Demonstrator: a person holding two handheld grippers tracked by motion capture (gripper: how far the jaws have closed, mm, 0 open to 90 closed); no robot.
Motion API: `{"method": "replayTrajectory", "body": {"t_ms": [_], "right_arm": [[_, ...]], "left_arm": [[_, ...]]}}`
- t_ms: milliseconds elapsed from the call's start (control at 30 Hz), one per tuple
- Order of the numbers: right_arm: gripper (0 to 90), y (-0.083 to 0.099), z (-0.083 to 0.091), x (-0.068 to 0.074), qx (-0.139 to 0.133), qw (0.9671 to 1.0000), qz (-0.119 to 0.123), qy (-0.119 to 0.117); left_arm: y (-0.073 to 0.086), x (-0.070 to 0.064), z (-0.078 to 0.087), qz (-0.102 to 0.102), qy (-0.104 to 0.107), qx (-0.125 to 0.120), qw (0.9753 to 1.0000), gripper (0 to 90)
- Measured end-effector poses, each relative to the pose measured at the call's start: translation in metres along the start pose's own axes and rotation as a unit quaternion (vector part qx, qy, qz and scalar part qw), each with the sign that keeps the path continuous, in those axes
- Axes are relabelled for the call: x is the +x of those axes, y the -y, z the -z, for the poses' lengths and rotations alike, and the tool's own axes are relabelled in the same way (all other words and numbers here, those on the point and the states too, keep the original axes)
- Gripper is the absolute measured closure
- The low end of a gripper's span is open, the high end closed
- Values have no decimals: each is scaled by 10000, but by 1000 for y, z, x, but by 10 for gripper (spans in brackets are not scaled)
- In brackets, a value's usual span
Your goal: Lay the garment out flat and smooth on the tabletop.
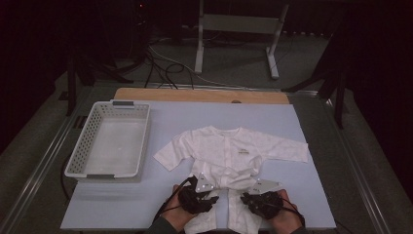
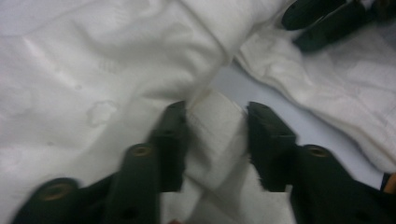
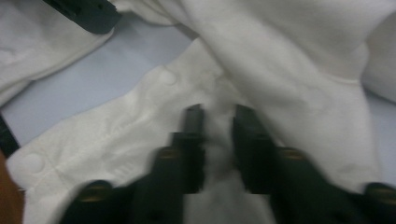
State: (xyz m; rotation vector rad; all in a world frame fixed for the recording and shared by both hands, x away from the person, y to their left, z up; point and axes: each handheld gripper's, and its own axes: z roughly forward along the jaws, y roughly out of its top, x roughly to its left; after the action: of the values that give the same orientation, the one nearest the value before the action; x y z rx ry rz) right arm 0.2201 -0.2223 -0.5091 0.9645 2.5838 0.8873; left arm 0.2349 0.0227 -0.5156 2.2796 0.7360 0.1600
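A white baby romper [image 1: 226, 152] lies face up on the pale blue mat [image 1: 272, 117], sleeves spread, its waist bunched and its two legs pointing at the near edge. My left gripper [image 1: 213, 199] sits on the left leg; a thick fold of the white cloth [image 2: 215, 135] fills the gap between its jaws [image 2: 215, 112]. On the right leg, my right gripper [image 1: 245, 198] has its jaws [image 3: 218, 112] close together on a ridge of cloth [image 3: 217, 140] beside the snap placket. Each gripper view shows the other gripper farther off: the right gripper [image 2: 322, 18], the left gripper [image 3: 88, 11].
A white perforated basket [image 1: 80, 161] stands on the mat's left side with nothing in it. A wooden board edge [image 1: 195, 95] runs behind the mat. Past the table are cables and a grey metal stand [image 1: 238, 24] on the floor.
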Motion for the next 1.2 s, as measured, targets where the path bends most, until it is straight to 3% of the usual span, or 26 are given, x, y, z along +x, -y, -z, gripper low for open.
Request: {"method": "replayTrajectory", "body": {"t_ms": [67,200,233,267,500,567,667,700,733,767,800,833,867,900,933,967,1000,1033,1067,1100,1133,1167,1200], "right_arm": [[898,-1,0,-1,48,10000,-20,41],[900,-1,1,-1,48,10000,6,-34],[900,2,4,0,-8,9993,-51,-369],[900,4,6,2,2,9989,-27,-464],[900,12,20,18,-52,9961,107,-877],[900,15,25,26,-64,9931,235,-1147],[900,17,28,33,-73,9908,315,-1316],[900,18,32,39,-148,9872,388,-1541],[900,18,32,39,-148,9872,388,-1541],[893,19,34,42,-191,9833,478,-1748],[868,20,35,43,-278,9815,480,-1832],[736,20,36,41,-379,9813,453,-1834],[736,20,36,41,-379,9813,453,-1834],[736,19,39,37,-528,9824,396,-1746],[535,17,43,26,-807,9865,140,-1415],[514,16,45,19,-913,9881,11,-1240],[503,16,47,13,-962,9901,-75,-1017],[503,16,47,13,-962,9901,-75,-1017],[518,16,48,0,-993,9926,-296,-640],[518,16,48,0,-993,9926,-296,-640],[558,17,44,-10,-839,9953,-420,-218],[558,17,44,-10,-839,9953,-420,-218],[601,18,37,-17,-664,9968,-452,15]], "left_arm": [[-1,-1,0,-45,-9,40,10000,778],[0,-2,4,-115,150,112,9998,806],[1,-4,5,-106,194,116,9997,806],[2,-8,9,-106,288,113,9995,806],[9,-26,23,-214,457,107,9987,804],[13,-36,28,-302,546,112,9980,802],[14,-42,30,-307,686,78,9971,802],[16,-46,31,-312,849,56,9959,799],[16,-46,31,-312,849,56,9959,794],[17,-47,33,-323,952,18,9949,775],[17,-47,33,-323,952,18,9949,718],[18,-44,38,-258,854,-101,9960,652],[18,-44,38,-258,854,-101,9960,587],[18,-44,38,-258,854,-101,9960,587],[17,-35,44,-101,626,-293,9976,502],[16,-29,48,-6,489,-408,9980,471],[16,-17,56,163,226,-576,9979,438],[16,-17,56,163,226,-576,9979,425],[17,-4,60,374,-94,-694,9968,402],[17,-4,60,374,-94,-694,9968,382],[17,4,61,468,-202,-708,9962,384],[18,10,62,607,-294,-721,9951,384],[19,17,62,742,-359,-763,9937,380]]}}
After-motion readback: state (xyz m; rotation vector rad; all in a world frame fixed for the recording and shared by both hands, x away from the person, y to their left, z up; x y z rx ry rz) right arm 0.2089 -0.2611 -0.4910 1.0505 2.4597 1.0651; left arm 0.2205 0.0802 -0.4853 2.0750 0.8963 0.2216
